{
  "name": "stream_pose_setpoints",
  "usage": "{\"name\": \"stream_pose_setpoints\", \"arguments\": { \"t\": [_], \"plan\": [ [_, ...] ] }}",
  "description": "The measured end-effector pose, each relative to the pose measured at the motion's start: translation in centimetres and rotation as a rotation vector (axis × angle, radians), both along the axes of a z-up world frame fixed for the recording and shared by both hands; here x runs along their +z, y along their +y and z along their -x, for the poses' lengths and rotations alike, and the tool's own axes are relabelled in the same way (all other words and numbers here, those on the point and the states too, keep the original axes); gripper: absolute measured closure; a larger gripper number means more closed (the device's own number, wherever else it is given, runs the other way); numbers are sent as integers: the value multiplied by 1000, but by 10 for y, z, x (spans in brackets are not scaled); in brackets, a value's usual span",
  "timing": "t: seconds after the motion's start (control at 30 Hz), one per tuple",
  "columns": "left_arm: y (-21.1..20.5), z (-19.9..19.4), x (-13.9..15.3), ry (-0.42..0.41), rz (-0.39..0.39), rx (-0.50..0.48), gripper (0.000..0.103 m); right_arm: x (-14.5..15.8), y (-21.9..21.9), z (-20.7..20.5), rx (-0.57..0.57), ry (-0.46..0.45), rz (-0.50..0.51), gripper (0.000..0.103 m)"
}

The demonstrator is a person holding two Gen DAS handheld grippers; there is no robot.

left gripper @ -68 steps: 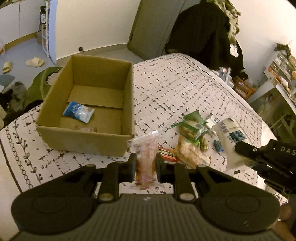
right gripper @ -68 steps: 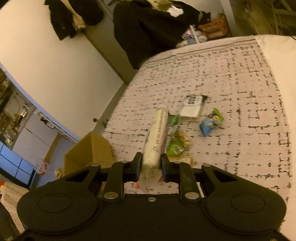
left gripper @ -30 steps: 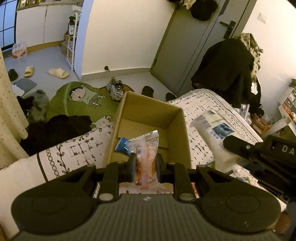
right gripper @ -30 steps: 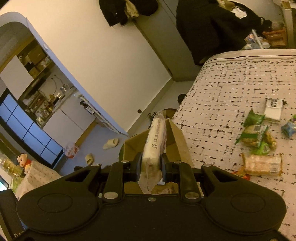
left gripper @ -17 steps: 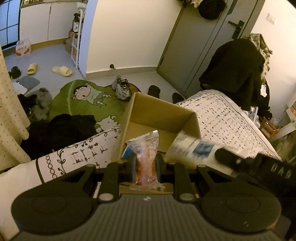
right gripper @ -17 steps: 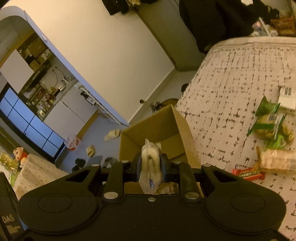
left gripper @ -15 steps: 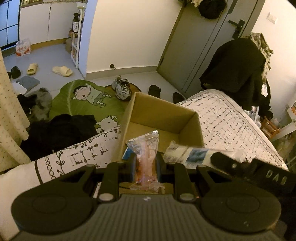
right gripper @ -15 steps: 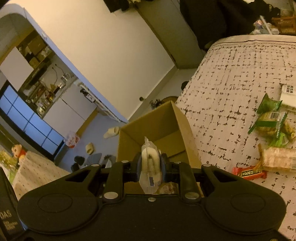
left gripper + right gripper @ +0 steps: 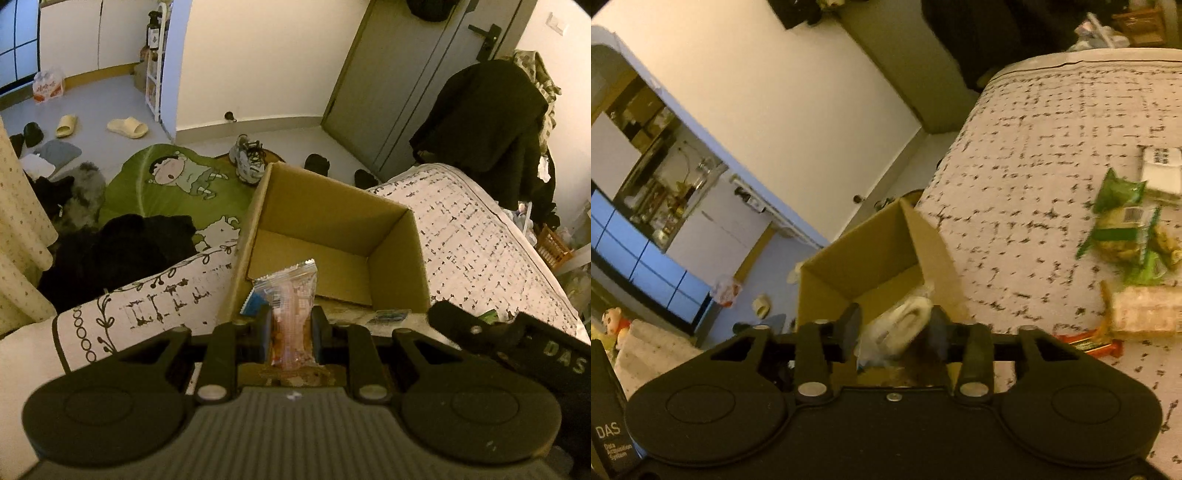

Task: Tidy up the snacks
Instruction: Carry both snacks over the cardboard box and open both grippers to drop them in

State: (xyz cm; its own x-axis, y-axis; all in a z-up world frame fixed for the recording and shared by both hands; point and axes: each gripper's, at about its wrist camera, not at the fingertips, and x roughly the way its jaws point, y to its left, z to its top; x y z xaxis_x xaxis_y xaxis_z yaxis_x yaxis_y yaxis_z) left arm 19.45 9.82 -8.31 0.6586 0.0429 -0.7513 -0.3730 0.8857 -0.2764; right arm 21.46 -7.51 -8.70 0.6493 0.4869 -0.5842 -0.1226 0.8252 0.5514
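An open cardboard box (image 9: 399,258) stands at the bed's edge; it also shows in the right wrist view (image 9: 871,254). My left gripper (image 9: 290,325) is shut on a clear pink snack packet (image 9: 291,299), held over the box's near rim. A blue packet (image 9: 255,304) lies inside the box. My right gripper (image 9: 894,332) has its jaws spread, and a white snack pack (image 9: 901,325) sits loose and tilted between them above the box. The right gripper's body shows at the right of the left wrist view (image 9: 517,347).
Several snacks lie on the patterned bedspread (image 9: 1052,147): green packets (image 9: 1123,229), a white box (image 9: 1160,173), a beige cracker pack (image 9: 1145,310), a red bar (image 9: 1089,345). The floor beyond holds a green rug (image 9: 177,181), shoes and dark clothes.
My right gripper's jaws have spread and the white pack has tipped loose between them over the box. My left gripper holds the pink packet over the box, barely moved.
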Motion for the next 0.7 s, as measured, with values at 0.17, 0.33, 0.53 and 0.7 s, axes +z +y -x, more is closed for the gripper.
{"name": "stream_pose_setpoints", "arguments": {
  "t": [0.17,0.33,0.53,0.7],
  "plan": [
    [-7,-9,3,-2,-13,-29,83,2,-12,4,-7,6,-17,58],
    [-10,-12,9,-12,-32,-31,72,4,-15,8,4,2,-20,53],
    [-8,0,20,-31,-41,-4,49,12,-24,13,-5,-8,-28,53],
    [-7,11,30,-39,-58,9,39,19,-30,19,-6,-24,-9,50]
  ]
}}
